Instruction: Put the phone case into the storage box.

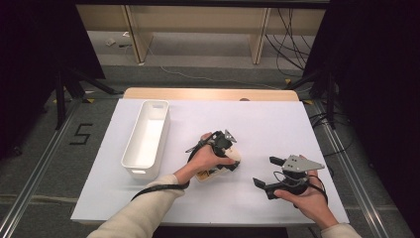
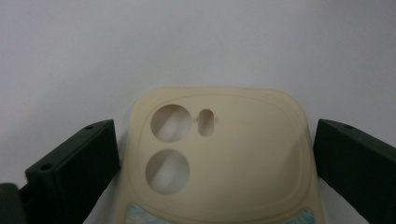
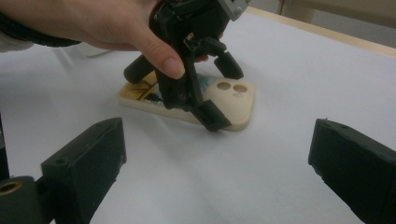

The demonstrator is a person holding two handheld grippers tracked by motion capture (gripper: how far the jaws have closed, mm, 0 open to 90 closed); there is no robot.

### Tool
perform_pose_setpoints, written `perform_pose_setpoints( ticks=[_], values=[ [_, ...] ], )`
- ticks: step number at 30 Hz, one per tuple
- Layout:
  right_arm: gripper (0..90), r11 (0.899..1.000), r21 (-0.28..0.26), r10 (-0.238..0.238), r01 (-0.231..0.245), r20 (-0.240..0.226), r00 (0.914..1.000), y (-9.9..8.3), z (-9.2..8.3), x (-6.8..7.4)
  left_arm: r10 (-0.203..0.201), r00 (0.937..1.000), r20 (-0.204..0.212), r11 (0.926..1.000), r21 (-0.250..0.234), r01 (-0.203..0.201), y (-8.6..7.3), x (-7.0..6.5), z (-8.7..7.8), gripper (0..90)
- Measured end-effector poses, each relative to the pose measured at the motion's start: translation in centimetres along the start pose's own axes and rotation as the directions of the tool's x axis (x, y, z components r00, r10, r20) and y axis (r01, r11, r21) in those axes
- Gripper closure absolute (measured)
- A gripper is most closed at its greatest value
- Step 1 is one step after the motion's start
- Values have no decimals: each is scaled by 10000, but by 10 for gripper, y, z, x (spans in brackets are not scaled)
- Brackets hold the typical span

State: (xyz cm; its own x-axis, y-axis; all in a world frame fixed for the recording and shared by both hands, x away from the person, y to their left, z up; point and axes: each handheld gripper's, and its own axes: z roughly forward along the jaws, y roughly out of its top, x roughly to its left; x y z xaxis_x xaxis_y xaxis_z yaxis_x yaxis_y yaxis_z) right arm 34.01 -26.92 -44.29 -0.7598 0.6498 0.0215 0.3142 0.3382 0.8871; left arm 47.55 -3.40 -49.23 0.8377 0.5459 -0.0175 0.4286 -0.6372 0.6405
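1. One phone case [image 1: 218, 171], cream in colour, is seen lying flat on the white table [image 1: 277, 124], near its middle and slightly toward the person's side.
2. Three cut-outs are counted in the case in the left gripper view: two round holes and one small slot, all near one end. A printed patch in blue is visible at the opposite end.
3. The left gripper [image 1: 229, 157] is held over the case, pointing down. Its two jaws are spread, one on each long side of the case [image 2: 219, 163]. Contact with the case edges cannot be confirmed; the case is straddled, not clamped.
4. In the right gripper view, the left gripper [image 3: 218, 95] is seen with one jaw tip at the near edge of the case [image 3: 233, 105] and the other beyond the far edge.
5. The right gripper [image 1: 267, 171] is held well to the right of the case, near the table's front edge. Its two jaws are released and wide apart, with nothing between them.
6. One white oblong bin [image 1: 133, 158] is placed on the left part of the table, apart from the case.
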Motion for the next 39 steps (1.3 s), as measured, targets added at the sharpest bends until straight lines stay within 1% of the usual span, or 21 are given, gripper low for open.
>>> perform_pose_setpoints(
  ticks=[1,7,23,39],
  values=[
    [51,10000,-1,-2,2,-5,10000,0,0,0,-1,10000,50,10000,34,1,0,0,0,2],
    [51,10000,-1,-3,3,-4,10000,0,0,0,26,10000,37,10000,-5,-26,0,1,0,7],
    [51,10000,19,-3,3,-15,10000,0,0,0,36,10000,80,9999,-107,-36,0,3,-3,83],
    [51,10000,33,-9,9,-24,10000,0,0,0,13,10000,-19,10000,-81,-13,0,2,-4,99]
  ],
)
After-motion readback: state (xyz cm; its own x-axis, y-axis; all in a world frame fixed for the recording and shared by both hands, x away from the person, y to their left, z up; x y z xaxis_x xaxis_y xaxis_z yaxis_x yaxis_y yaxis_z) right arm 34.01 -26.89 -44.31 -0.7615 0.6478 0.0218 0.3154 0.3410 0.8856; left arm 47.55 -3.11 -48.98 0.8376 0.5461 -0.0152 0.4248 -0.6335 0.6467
